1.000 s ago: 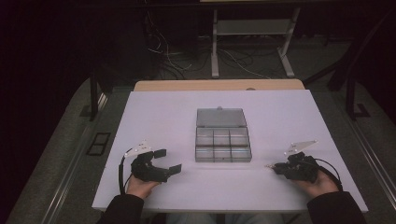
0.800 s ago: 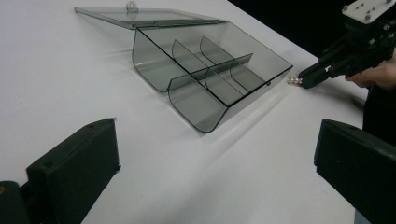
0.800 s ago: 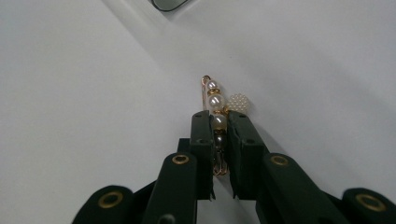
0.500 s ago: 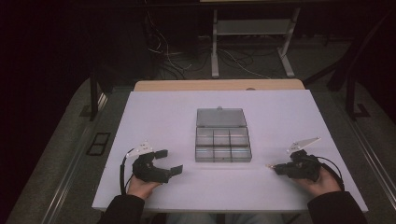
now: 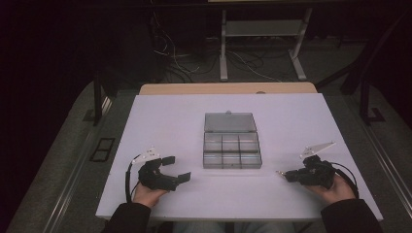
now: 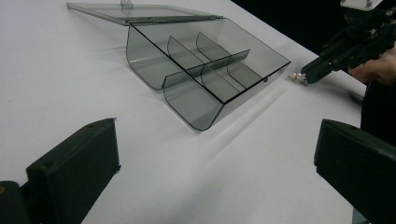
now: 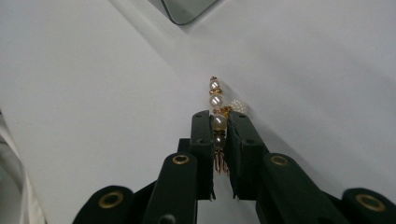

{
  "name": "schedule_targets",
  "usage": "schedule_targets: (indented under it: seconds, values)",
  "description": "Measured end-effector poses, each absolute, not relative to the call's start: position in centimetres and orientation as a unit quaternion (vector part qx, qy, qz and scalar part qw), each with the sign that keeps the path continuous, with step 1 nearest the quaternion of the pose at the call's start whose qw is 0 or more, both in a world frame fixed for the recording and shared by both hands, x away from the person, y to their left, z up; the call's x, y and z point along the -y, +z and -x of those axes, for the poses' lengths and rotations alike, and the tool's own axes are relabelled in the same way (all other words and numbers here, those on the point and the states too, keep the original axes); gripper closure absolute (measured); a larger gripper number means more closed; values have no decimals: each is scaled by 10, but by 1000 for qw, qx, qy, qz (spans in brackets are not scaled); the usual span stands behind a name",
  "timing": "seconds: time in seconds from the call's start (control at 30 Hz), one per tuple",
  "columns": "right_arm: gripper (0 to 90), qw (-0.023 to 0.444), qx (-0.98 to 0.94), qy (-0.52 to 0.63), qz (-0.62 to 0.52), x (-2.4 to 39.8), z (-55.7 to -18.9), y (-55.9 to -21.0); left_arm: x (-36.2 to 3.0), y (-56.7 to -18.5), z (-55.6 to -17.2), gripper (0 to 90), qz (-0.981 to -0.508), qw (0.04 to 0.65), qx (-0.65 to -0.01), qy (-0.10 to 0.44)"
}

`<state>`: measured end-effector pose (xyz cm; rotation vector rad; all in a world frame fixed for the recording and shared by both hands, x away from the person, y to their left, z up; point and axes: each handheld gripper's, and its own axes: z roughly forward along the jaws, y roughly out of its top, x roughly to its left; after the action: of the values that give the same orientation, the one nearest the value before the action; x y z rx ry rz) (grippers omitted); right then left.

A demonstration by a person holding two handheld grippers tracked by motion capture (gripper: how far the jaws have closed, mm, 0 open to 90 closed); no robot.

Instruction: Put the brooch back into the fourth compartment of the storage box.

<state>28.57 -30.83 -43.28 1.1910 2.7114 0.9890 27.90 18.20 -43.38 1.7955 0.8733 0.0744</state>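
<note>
A smoky clear compartment box (image 5: 232, 150) lies open at the table's middle, its lid (image 5: 229, 122) flat behind it and its compartments empty. In the left gripper view the box (image 6: 205, 65) lies ahead of my left gripper (image 6: 217, 140), whose jaws stand wide apart with nothing between them. My left gripper (image 5: 178, 168) rests at the front left, open. My right gripper (image 5: 284, 174) at the front right is shut on a short string of pearls with gold beads (image 7: 215, 99). The pearls stick out past the jaw tips of my right gripper (image 7: 220, 119), just right of the box.
The white table (image 5: 170, 126) has bare room all around the box. A wooden strip (image 5: 228, 89) runs along its far edge. Beyond it stand a metal frame (image 5: 262, 29) and loose cables on a dark floor.
</note>
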Motion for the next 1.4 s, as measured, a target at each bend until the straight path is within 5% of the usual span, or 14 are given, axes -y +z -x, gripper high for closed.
schedule_targets:
  seconds: [1.4]
  values:
    - [807, 34, -864, 384, -325, 276, -319, -348, -182, -434, -279, 0, -755, 543, -366, 31]
